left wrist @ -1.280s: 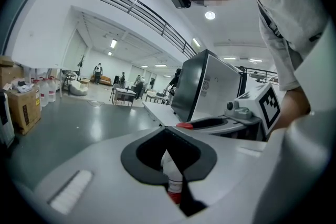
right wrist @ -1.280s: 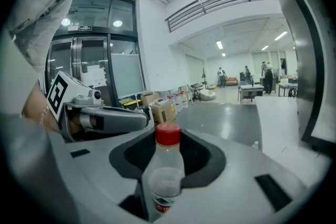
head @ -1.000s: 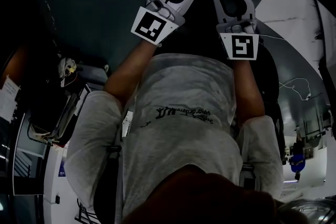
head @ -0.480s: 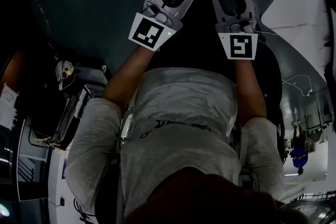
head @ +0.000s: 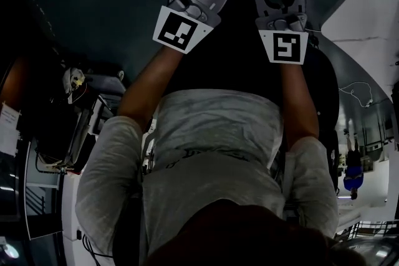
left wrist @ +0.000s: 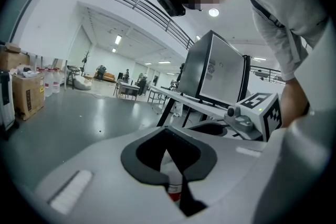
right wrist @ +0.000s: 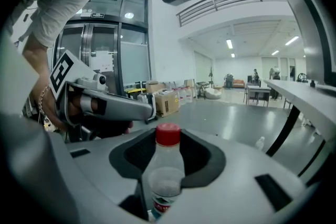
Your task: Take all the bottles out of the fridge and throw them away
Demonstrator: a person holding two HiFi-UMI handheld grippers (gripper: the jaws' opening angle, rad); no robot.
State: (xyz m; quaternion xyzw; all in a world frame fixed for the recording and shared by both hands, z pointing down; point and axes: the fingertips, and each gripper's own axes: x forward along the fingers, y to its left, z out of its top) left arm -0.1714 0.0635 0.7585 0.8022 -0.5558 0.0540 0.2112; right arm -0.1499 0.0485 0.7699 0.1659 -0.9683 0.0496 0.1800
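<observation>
The right gripper point(right wrist: 167, 186) pinches a clear plastic bottle point(right wrist: 164, 168) by its body. The bottle's red cap point(right wrist: 168, 135) stands up past the jaw tips, and its clouded inside shows no liquid level. Just beside it, the left gripper point(left wrist: 176, 194) is clamped on a second bottle point(left wrist: 172, 176). Only a pale body and red label band show between those jaws, and what this one holds cannot be told.

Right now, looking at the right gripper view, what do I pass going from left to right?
left gripper's marker cube → red-capped bottle → small bottle on the floor → table
</observation>
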